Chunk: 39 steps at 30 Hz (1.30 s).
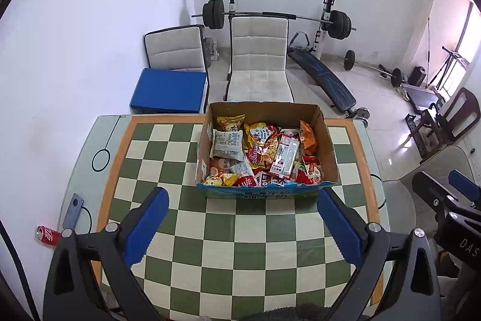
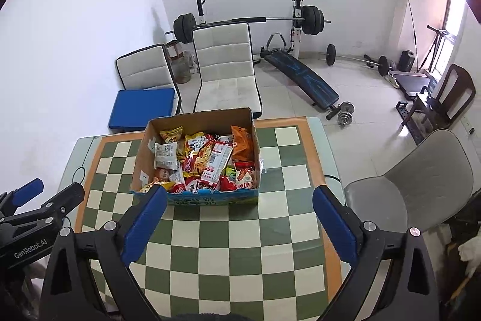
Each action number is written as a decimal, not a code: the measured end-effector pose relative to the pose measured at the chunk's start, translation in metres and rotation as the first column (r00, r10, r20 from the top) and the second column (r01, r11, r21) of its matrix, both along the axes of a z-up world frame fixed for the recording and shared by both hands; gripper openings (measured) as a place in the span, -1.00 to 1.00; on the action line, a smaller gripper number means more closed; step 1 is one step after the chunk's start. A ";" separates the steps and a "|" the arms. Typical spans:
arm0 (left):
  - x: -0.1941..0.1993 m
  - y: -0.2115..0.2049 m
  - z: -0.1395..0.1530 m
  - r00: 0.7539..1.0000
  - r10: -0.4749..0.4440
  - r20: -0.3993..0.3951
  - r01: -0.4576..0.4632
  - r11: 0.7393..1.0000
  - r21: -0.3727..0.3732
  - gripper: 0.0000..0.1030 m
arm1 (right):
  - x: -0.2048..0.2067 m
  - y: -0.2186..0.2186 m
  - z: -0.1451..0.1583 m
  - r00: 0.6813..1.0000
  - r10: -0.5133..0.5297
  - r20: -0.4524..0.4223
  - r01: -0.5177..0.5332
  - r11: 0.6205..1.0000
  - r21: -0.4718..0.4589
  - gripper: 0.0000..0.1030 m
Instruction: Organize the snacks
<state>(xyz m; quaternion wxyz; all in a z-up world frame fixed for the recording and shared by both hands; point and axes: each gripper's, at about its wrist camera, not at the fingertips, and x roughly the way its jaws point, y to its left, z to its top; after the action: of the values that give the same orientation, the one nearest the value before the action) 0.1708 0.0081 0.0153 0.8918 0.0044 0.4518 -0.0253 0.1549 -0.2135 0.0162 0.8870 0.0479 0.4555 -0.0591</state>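
Green-and-cream checkered cloth with an orange border [image 1: 240, 245] covers a pale glass-topped table [image 1: 87, 158], and on it, toward the far edge, stands an open brown cardboard box with a blue printed front [image 1: 329, 146]. Inside lie the packaged snacks in red, yellow, orange and white wrappers [image 1: 261, 155], heaped loosely so that the lower ones are mostly covered. At the table's left edge rest a red drinks can on its side [image 1: 48, 235] and a flat grey phone-like slab [image 1: 73, 209].

Behind the table stand two cream padded chairs with dark piping [image 1: 258, 62], a blue flat cushion [image 1: 170, 89] on the seat of the left one, then a barbell on a white rack [image 1: 276, 17], a dark slanted bench [image 1: 321, 74] and loose dumbbells on a pale tiled floor. A grey shell chair [image 2: 421, 188] sits to the table's right.

The left gripper [image 1: 243, 224] hangs released, its blue pads spread with only cloth between them; the right gripper [image 2: 240, 221] is likewise spread wide and holds nothing. Box lettering and wrapper print are too small to read, and the bright window at far right washes out.
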 end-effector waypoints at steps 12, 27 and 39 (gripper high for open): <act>0.007 -0.005 -0.009 1.000 -0.007 -0.027 0.008 1.000 0.007 0.96 | 0.009 0.000 -0.011 1.000 0.005 -0.015 -0.005 1.000 -0.009 0.94; 0.009 -0.003 -0.014 0.999 -0.006 -0.046 0.007 1.000 0.005 0.96 | 0.013 0.001 -0.019 0.999 0.022 -0.024 -0.022 1.000 0.006 0.95; 0.011 -0.003 -0.014 0.999 -0.009 -0.047 0.009 1.000 0.003 0.96 | 0.014 0.004 -0.017 1.000 0.022 -0.021 -0.022 1.000 -0.010 0.95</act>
<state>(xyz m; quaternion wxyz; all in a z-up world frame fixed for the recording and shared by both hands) 0.1819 0.0054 0.0010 0.8809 0.0072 0.4724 -0.0288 0.1693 -0.2099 -0.0006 0.8829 0.0378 0.4651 -0.0521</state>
